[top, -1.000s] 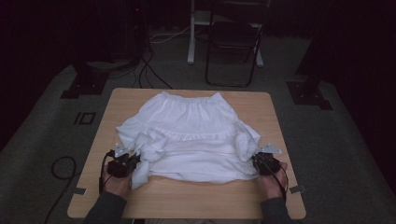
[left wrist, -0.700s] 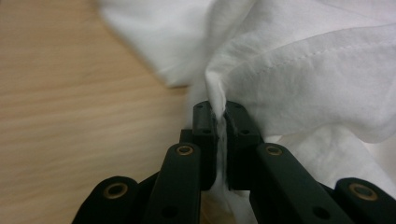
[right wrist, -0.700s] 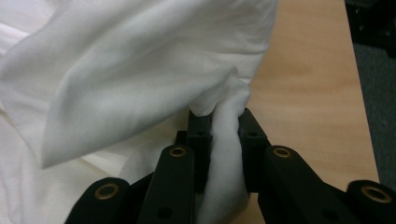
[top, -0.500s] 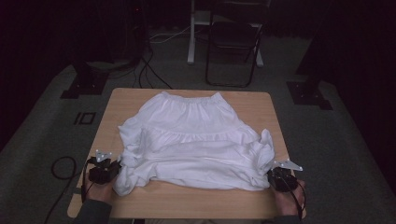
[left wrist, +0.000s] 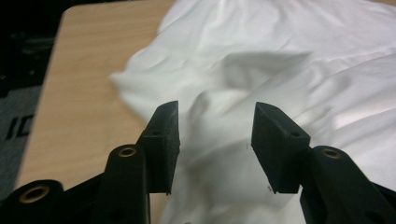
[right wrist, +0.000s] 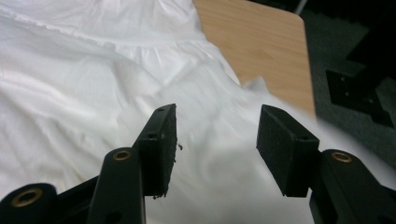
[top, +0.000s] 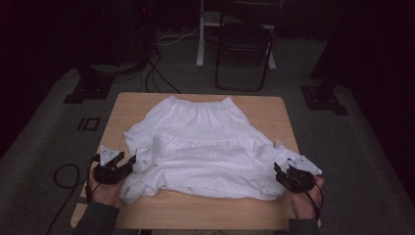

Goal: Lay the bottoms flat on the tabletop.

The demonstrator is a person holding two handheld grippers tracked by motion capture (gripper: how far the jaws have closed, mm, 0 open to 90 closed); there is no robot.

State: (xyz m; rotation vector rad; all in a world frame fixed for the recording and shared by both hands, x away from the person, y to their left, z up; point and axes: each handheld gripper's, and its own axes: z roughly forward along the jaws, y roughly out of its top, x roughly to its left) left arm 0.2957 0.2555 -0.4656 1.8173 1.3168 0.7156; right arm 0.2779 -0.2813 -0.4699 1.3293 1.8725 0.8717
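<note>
A white skirt (top: 203, 144) lies spread on the counter (top: 274, 110), waistband at the far edge, near hem rumpled. The left gripper (top: 116, 168) and right gripper (top: 288, 176) flank its near corners, both released, holding nothing. Judging by this, smoothing or folding remains

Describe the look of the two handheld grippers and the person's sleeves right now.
Both are matt black. The left gripper and right gripper each carry a pale grey three-cornered plate on top and trail a black cable. Up close, each has two blocky black jaws with flat pads and brass-coloured ringed holes in the arms behind them. The sleeves look dark grey.
</note>
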